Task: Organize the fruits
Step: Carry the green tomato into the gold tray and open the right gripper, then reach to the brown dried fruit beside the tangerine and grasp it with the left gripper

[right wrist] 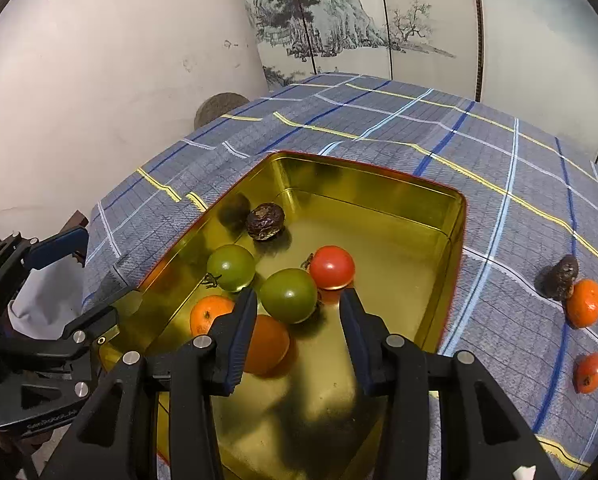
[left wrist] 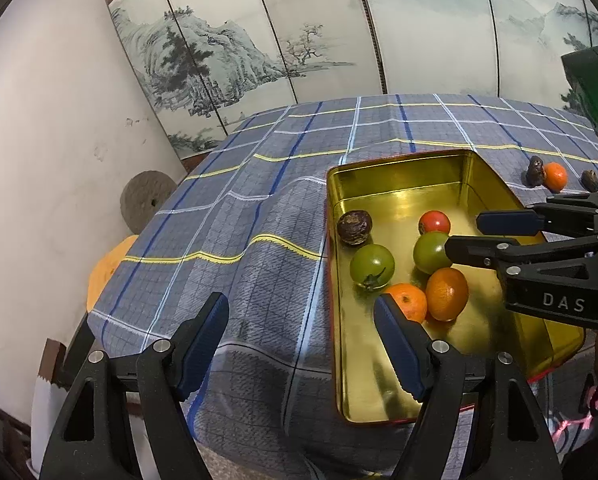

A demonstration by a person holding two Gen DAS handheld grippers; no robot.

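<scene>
With both the left gripper (left wrist: pixel 301 336) and the right gripper (right wrist: pixel 297 322) wide and empty over the tin (right wrist: pixel 451 248), I'd lift right clear, then reach the mandarin (right wrist: pixel 585 303) outside.

Inside the gold tin (right wrist: pixel 439 216) the far right part of the floor is bare, while six fruits crowd its near left half. The open right gripper (right wrist: pixel 299 312) hangs over the green tomato (right wrist: pixel 289 295). On the cloth (right wrist: pixel 499 184) right of the tin, an orange (right wrist: pixel 585 303) and a dark fruit (right wrist: pixel 561 276) touch each other.

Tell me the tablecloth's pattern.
Grey-blue tablecloth plaid-checked with white, dark blue and yellow lines; clearest in the left wrist view.
</scene>
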